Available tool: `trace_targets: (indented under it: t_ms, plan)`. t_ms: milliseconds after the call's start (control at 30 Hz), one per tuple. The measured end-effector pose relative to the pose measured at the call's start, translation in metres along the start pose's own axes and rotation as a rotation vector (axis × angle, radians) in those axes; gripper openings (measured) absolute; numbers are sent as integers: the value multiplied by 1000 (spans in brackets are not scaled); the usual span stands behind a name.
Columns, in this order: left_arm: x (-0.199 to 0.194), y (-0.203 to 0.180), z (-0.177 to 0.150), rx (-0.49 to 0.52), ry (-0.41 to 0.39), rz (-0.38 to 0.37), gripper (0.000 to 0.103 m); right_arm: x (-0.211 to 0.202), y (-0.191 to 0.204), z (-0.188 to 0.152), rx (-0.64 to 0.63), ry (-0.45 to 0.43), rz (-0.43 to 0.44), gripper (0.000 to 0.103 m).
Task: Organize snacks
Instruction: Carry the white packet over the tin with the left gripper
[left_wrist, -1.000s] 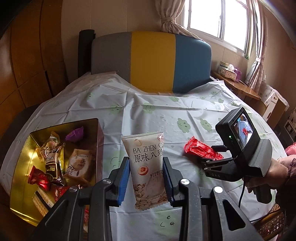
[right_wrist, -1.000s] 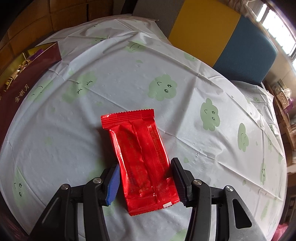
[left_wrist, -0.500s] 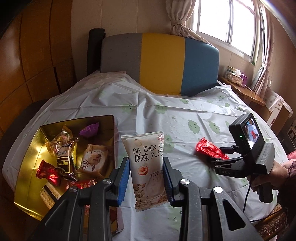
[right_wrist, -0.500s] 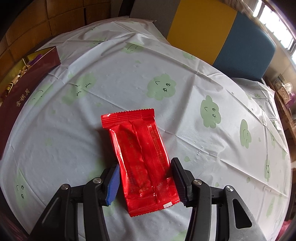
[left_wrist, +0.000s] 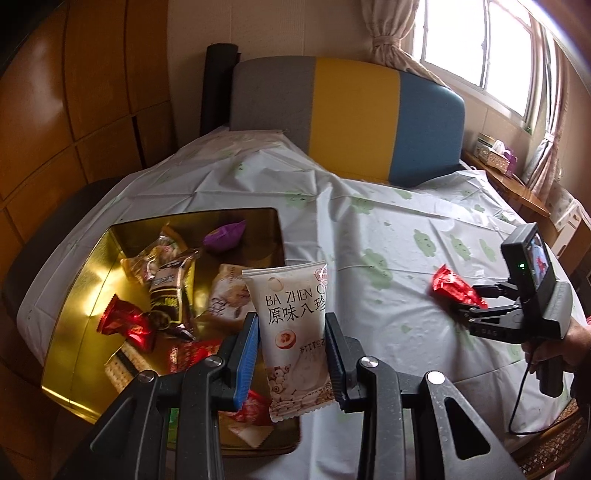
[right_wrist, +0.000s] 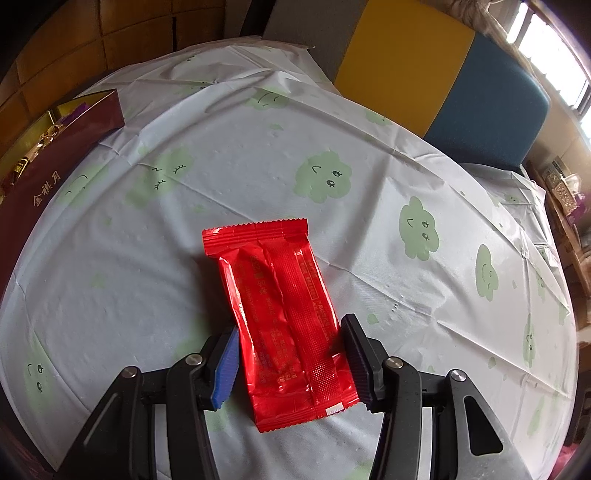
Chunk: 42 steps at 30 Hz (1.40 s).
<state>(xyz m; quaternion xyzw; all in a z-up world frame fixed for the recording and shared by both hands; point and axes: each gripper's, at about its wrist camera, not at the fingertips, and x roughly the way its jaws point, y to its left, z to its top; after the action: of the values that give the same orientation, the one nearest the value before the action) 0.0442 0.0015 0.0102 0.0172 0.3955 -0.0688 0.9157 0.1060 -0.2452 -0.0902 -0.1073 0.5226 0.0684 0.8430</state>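
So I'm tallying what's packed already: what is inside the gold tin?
Inside the gold tin lie a purple sweet, a red foil packet, a dark brown packet and pale wrappers. The left claw and its white packet hide the near corner.

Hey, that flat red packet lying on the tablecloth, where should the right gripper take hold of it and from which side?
Grip the red packet across its narrow width near the end closest to the right gripper, coming down from above. It lies flat on the tablecloth with its long axis pointing away, so the two long edges already face the pads. The crimped far end is thin and would slip.
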Motion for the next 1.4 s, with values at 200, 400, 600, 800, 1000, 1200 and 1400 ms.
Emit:
trace_targets:
  t_ms: [200,400,600,800,1000,1200,1400]
  plan:
    - [0,15,-3,-25,5,22,34,-1,0,0,-4,-3,-2,52]
    - [1,41,-4,-84,19,29,34,-1,0,0,-6,-6,-5,52]
    - [-12,102,-3,-240,2,76,34,-1,0,0,-16,-7,-12,52]
    - [-10,143,-10,-377,22,63,34,-2,0,0,-21,-7,-14,52]
    - [17,133,-18,-359,85,29,35,-2,1,0,-24,-8,-20,52]
    - [45,122,-31,-328,170,64,35,-3,1,-1,-24,-9,-22,52]
    - [49,116,-37,-296,191,100,39,-3,0,-1,-25,-10,-23,52]
